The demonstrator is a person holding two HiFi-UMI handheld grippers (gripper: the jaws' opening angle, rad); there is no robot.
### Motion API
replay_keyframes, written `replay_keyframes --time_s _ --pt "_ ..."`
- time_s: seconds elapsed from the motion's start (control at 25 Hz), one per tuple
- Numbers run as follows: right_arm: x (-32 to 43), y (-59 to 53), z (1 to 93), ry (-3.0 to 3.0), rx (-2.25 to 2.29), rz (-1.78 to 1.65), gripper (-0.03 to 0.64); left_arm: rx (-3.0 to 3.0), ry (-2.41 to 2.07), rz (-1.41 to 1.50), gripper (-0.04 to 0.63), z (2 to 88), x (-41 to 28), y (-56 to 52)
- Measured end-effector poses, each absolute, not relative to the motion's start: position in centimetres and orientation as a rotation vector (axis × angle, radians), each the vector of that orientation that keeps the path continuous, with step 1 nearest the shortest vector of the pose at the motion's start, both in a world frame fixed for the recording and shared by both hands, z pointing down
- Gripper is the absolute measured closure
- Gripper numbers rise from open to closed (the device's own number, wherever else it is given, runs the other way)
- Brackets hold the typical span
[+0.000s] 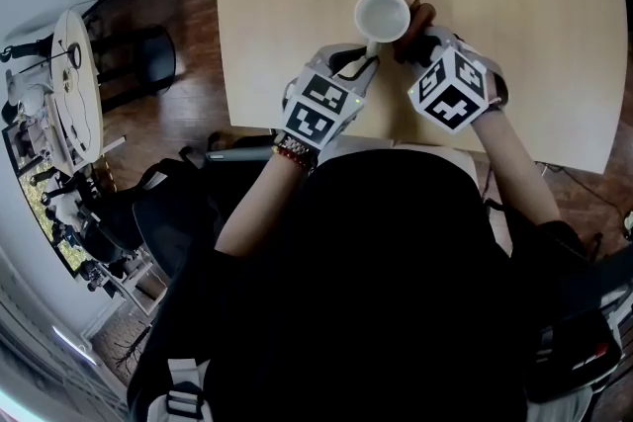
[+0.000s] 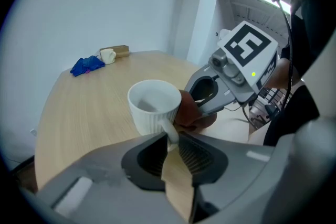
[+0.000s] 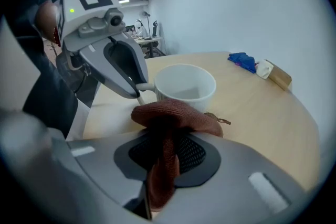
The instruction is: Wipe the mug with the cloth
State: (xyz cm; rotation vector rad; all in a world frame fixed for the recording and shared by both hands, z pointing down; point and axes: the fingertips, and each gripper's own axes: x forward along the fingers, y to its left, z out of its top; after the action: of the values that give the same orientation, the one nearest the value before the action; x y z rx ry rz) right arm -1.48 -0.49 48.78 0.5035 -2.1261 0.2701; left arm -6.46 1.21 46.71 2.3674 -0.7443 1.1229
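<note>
near the front edge of the wooden table [image 1: 554, 35], the white mug [image 1: 382, 16] is seen upright, its handle clamped between the jaws of the left gripper [image 2: 172, 140]. the brown cloth [image 3: 173, 113] is pinched tight in the right gripper [image 3: 164, 157] and is pressed against the mug's outer wall, the contact patch being masked by bunched fabric. from the head view both sets of jaws are largely covered by the marker cubes. a blue rag [image 2: 86, 65], a small cup [image 2: 107, 55] and a block [image 2: 122, 51] are only faintly made out.
</note>
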Motion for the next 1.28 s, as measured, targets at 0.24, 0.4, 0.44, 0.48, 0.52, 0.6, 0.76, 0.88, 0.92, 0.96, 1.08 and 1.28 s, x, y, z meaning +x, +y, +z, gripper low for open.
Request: replay_keyframes --time_s 0.24,0.4,0.44,0.48,0.52,0.6,0.76,0.88,0.92,0.96,1.08,1.28 --pt "-1.7 -0.6 50.7 -2.073 0.509 0.256 0.545 2.341 -0.759 1.115 0.520 47.0 -6.3 1.5" --pt "-1.7 -0.6 51.0 -2.059 0.526 0.257 0.545 2.327 -0.768 1.093 0.522 47.0 -6.3 1.5" --pt "-1.7 -0.6 50.9 -2.059 0.530 0.255 0.545 2.327 -0.769 1.087 0.522 47.0 -6.3 1.5" --pt "-1.7 -0.5 50.8 -2.061 0.532 0.253 0.545 2.329 -0.768 1.082 0.522 47.0 -6.2 1.5" --pt "-1.7 -0.4 50.4 -2.068 0.535 0.252 0.545 2.333 -0.764 1.076 0.521 47.0 -6.1 1.6" --pt "-1.6 -0.1 49.1 -2.097 0.540 0.257 0.545 2.340 -0.752 1.062 0.520 47.0 -5.7 1.6" --pt "-1.7 0.3 45.8 -2.156 0.545 0.243 0.545 2.338 -0.742 1.046 0.518 46.9 -5.3 1.7" --pt "-1.8 0.4 44.4 -2.173 0.553 0.224 0.545 2.334 -0.739 1.039 0.518 46.9 -5.1 1.7" --pt "-1.9 0.5 44.3 -2.173 0.555 0.222 0.545 2.332 -0.737 1.036 0.518 46.9 -5.0 1.8" --pt "-2.0 0.5 44.5 -2.172 0.556 0.222 0.545 2.329 -0.736 1.034 0.518 46.9 -5.0 1.9" --pt "-2.2 0.6 45.5 -2.163 0.554 0.225 0.545 2.319 -0.738 1.028 0.518 46.9 -4.9 1.8" --pt "-2.4 0.4 47.1 -2.132 0.598 0.214 0.545 2.335 -0.739 1.053 0.515 46.9 -4.5 1.5"
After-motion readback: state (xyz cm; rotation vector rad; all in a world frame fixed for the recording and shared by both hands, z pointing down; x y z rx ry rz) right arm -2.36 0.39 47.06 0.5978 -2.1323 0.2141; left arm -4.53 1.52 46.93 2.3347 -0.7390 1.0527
